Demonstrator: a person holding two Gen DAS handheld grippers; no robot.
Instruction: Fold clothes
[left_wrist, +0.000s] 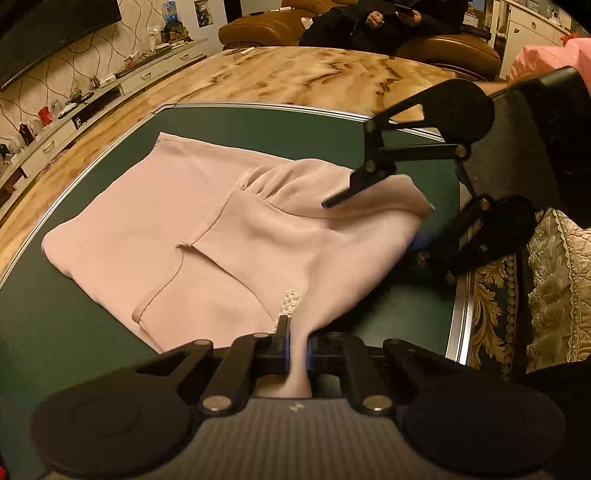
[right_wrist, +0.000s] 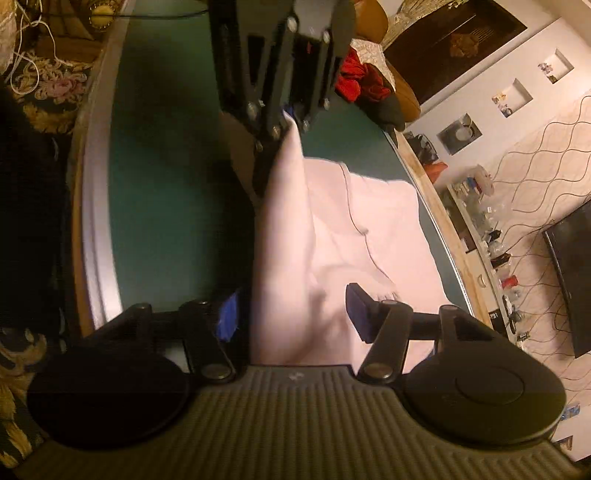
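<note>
Left hand-held gripper (left_wrist: 297, 343) pinches pink garment (left_wrist: 177, 221) near edge on green table (left_wrist: 55, 314); right hand-held gripper (right_wrist: 291, 306) spread, fabric between pads.

The right hand-held gripper (right_wrist: 295, 314) stands with its jaws apart, a raised fold of the pale pink garment (right_wrist: 369, 221) between them (pads not pressing). Ahead, the left hand-held gripper (right_wrist: 286, 127) pinches the same fold above the green tabletop (right_wrist: 166, 184).
</note>
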